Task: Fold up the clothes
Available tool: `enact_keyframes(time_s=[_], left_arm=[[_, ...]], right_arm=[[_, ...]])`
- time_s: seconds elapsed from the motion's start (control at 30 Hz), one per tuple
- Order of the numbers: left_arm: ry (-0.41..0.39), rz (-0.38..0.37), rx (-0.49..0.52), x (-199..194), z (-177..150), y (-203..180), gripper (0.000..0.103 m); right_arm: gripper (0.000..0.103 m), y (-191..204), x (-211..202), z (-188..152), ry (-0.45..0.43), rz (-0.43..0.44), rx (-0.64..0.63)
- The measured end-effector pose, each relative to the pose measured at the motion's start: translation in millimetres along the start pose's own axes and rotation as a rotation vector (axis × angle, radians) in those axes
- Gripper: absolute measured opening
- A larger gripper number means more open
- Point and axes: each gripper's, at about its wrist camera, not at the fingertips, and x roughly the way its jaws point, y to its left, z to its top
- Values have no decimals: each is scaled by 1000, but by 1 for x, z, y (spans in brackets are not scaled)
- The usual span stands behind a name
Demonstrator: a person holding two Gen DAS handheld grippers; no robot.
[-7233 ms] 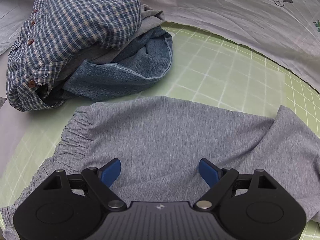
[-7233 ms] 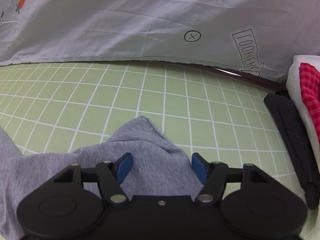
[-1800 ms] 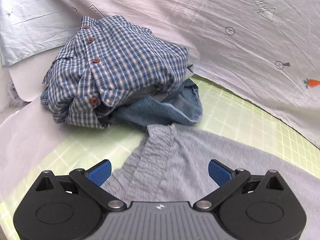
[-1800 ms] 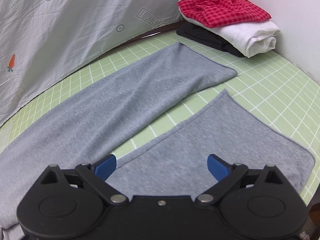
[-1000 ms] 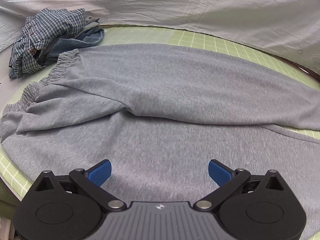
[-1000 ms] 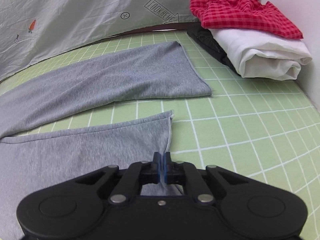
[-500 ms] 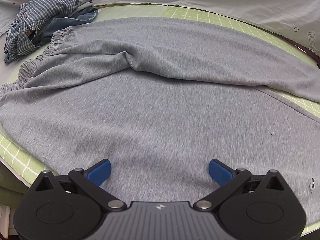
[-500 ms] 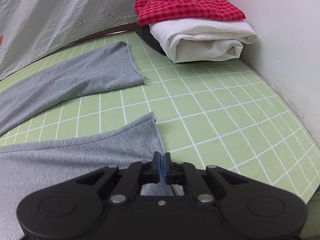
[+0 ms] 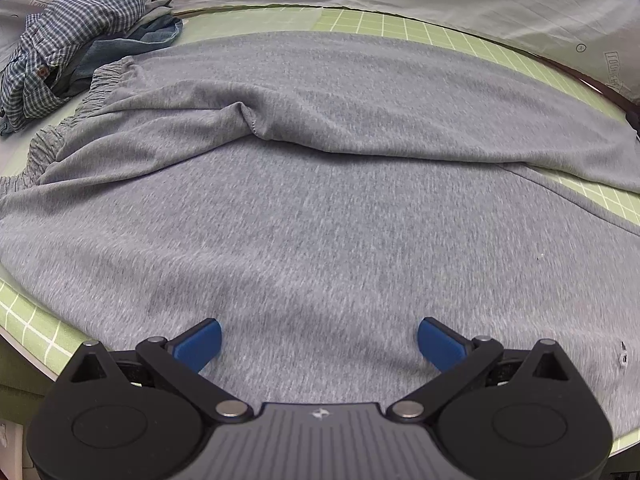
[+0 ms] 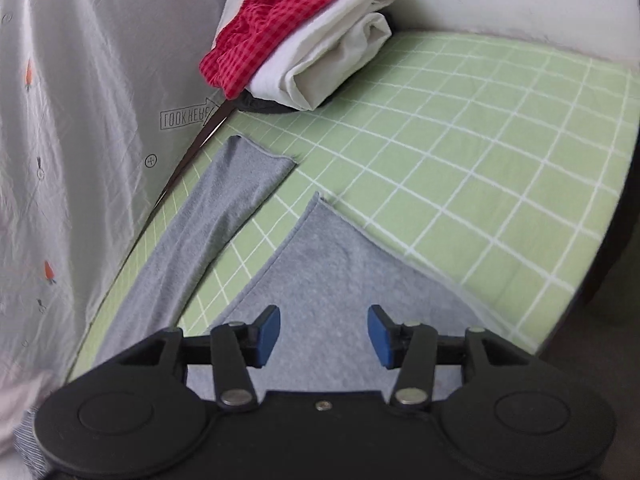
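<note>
While waistband lies left, grey trousers [image 9: 320, 208] stretch rightward.

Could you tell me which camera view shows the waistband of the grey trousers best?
The left wrist view: the gathered elastic waistband of the trousers runs along the left edge, beside the checked shirt. The right wrist view shows only the two leg ends, no waistband.

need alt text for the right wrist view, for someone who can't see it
The open right gripper hovers over one leg of the grey sweatpants spread on a green grid mat. The other leg lies apart to the left, and a stack of folded clothes sits at the far corner.
</note>
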Motion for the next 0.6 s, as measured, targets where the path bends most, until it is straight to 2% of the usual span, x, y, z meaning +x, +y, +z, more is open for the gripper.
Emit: enact_keyframes(time_s=[0.33,0.5,0.6], left_arm=[[6,1,-2,-1,1,0,103],[6,-9,14,0,0,1,103],[8,-32,39,-1,1,4,103]], right_arm=[[50,-6,-20,-61,180,76,259],[50,5,-11,-68,218,65,236],[48,16,-6,-74,223,13,206]])
